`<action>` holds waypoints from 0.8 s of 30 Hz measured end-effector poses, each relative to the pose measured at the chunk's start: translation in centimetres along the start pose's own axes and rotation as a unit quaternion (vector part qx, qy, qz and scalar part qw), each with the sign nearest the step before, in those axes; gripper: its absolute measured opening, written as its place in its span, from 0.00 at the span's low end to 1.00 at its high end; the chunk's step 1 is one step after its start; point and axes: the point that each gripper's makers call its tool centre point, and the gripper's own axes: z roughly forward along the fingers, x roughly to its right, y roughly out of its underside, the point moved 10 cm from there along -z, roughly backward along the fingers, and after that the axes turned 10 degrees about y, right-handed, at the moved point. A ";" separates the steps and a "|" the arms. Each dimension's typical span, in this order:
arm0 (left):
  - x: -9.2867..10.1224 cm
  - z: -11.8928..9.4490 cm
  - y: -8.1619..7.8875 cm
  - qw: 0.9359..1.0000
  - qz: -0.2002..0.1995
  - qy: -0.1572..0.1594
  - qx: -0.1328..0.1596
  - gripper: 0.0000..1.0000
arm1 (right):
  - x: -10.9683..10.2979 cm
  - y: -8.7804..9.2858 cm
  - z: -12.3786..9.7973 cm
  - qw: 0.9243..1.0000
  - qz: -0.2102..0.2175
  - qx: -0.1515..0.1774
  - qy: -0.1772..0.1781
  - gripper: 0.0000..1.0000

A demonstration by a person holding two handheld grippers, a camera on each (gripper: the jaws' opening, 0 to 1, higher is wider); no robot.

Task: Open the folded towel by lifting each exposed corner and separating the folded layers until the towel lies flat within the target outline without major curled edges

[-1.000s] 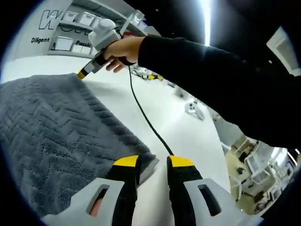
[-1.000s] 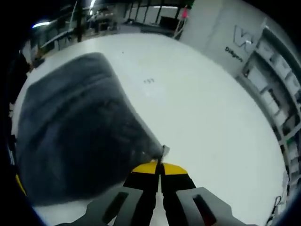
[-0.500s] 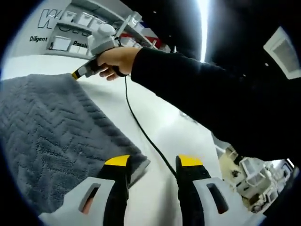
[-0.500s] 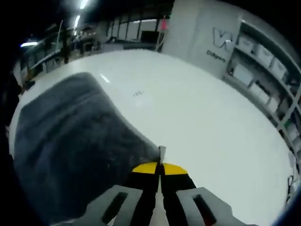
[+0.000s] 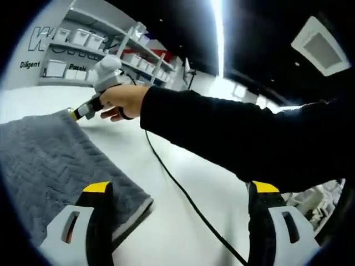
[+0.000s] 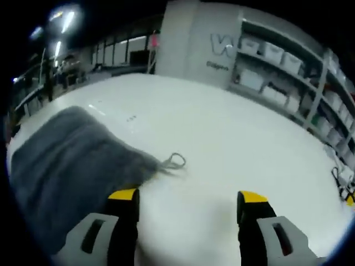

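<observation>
Grey terry towel with a woven chevron pattern (image 5: 39,166) lies on the plain white table top (image 5: 183,221), spread out to the left of both pairs of jaws. In the left gripper view, its near corner sits flat just beside the left gripper (image 5: 180,191), whose yellow-tipped jaws stand wide apart and hold nothing. In the right gripper view the right gripper (image 6: 187,200) is likewise spread wide with nothing between its jaws; the towel's far corner, with its small hanging loop (image 6: 175,161), rests on the table just ahead of the left-hand jaw. That gripper also shows in the left gripper view, held in a hand (image 5: 125,100) in a dark sleeve (image 5: 233,138), its tip near the towel's far corner, with a black cable (image 5: 183,194) trailing back over the table.

No target outline can be made out in either view, so whether the towel sits inside it cannot be told — that is the first risk: a towel that looks flat may lie off its mark. The near edge shows some thickness, possibly a hem or a layer not yet separated; left so, the towel would not be fully open. A careless withdrawal could also snag the loop or drag the cable over the cloth and curl a corner.
</observation>
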 end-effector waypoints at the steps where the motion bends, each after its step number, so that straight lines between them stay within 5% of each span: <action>1: 0.2 -0.2 -0.2 1.000 0.007 0.003 0.002 1.00 | 0.0 0.3 -0.3 1.000 0.005 -0.006 0.003 0.79; 7: 0.5 -2.2 -2.0 0.999 0.017 -0.004 0.028 1.00 | -0.1 1.8 -2.7 1.000 -0.007 -0.016 0.017 0.77; 14: -1.2 -7.5 -4.3 0.994 0.040 -0.069 0.069 1.00 | -0.6 0.5 -6.5 0.999 0.033 0.037 0.011 0.82; 19: -3.1 -12.8 -4.9 0.985 0.046 -0.138 0.094 1.00 | -1.7 -0.3 -9.8 0.994 0.069 0.085 0.008 0.93; 24: -5.1 -18.1 -5.1 0.967 0.042 -0.220 0.119 0.99 | -3.0 0.0 -13.3 0.989 0.093 0.118 0.010 0.99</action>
